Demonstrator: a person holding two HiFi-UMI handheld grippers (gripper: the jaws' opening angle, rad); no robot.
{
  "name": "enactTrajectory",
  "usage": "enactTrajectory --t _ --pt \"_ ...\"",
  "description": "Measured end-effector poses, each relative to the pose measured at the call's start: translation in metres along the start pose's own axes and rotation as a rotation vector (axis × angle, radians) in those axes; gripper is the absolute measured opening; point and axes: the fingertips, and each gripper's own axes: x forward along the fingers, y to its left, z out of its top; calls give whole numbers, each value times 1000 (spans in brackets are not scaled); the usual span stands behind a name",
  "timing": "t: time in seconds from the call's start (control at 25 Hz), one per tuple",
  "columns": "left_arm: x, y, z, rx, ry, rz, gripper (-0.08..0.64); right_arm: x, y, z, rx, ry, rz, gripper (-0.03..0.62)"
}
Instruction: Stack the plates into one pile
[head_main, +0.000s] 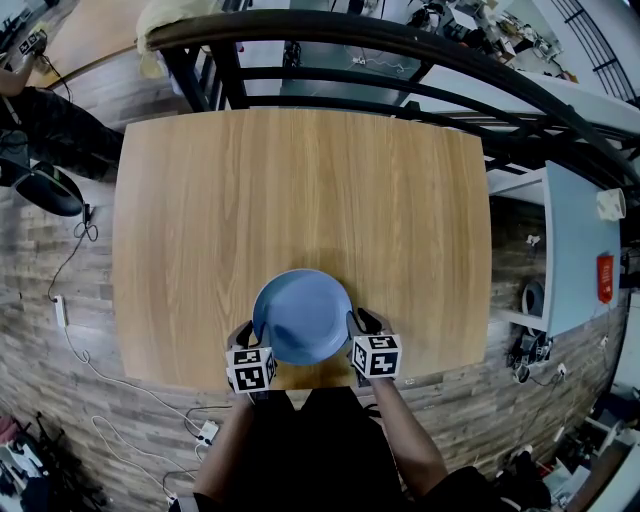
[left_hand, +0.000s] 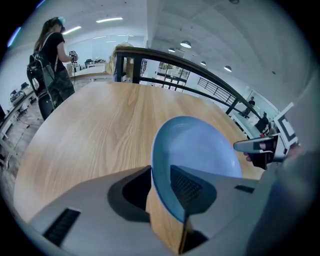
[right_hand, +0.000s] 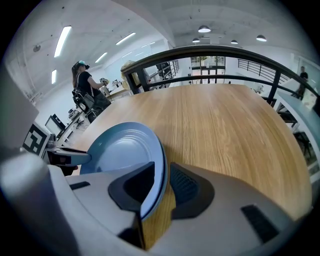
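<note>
One blue plate (head_main: 300, 315) | two tools | left tool (left_hand: 161, 197) released | right tool (right_hand: 167, 195) released | rim between each

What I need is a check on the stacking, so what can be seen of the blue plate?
The blue plate is round, glossy pale blue, like glazed ceramic, with a shallow well and raised rim. It sits face up at the near edge of the wooden table. Opposite rims stand between the parted jaws of the left gripper and right gripper. Whether other plates lie beneath cannot be told.
</note>
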Motion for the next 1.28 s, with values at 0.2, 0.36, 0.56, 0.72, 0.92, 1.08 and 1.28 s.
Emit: enactTrajectory --t 0.2,0.36,0.56,0.72,0.92,1.08,1.28 --pt "-3 5 9 -7 -26 6 123 -4 -1 6 2 -20 -6 112" --pt "-7 5 16 -8 -50 3 123 -8 2 12 1 -49 -4 112" --pt "-20 3 23 -11 -103 -2 121 -21 8 25 17 -124 4 95" --pt "-35 2 33 -25 -163 -12 81 -35 16 39 15 -188 17 66" --pt "-61 -8 57 -23 -250 -36 38 -57 27 59 22 -263 36 52" --pt "-83 -20 77 -18 -323 -77 28 -81 34 79 35 -342 45 46" --pt "-111 -37 98 6 -404 -128 23 -113 47 106 42 -444 64 41"
